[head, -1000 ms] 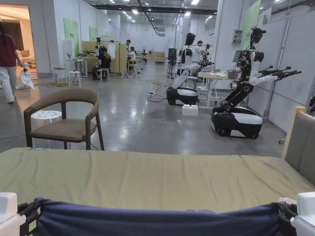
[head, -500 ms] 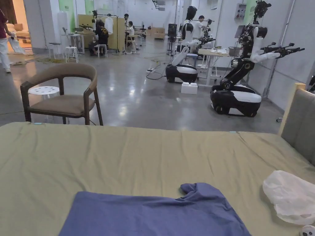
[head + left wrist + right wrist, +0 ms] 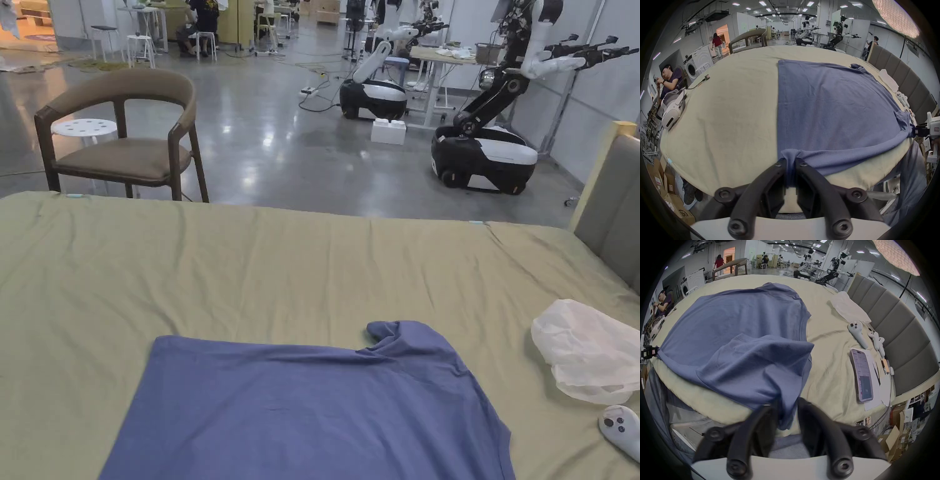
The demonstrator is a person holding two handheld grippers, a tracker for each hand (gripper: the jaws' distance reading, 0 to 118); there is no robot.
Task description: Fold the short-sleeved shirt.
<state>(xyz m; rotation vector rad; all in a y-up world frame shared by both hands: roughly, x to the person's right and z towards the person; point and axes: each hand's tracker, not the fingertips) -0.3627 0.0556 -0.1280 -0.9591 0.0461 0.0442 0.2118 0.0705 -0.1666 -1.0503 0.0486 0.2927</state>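
A blue short-sleeved shirt lies spread flat on the olive bed sheet, with its near edge at the bed's front. One sleeve bunches up at its far right. In the left gripper view, my left gripper is shut on the hem corner of the shirt. In the right gripper view, my right gripper has its jaws closed on a hanging fold of the shirt near a sleeve. The left gripper view also shows the right gripper at the far right.
A white plastic bag and a white controller lie right of the shirt, near the padded headboard. A phone rests on paper by the headboard. A headset sits at the bed's left. A chair stands beyond the bed.
A second ago the shirt hung stretched between both grippers near the camera. It now lies spread on the bed. The head camera has tilted down.
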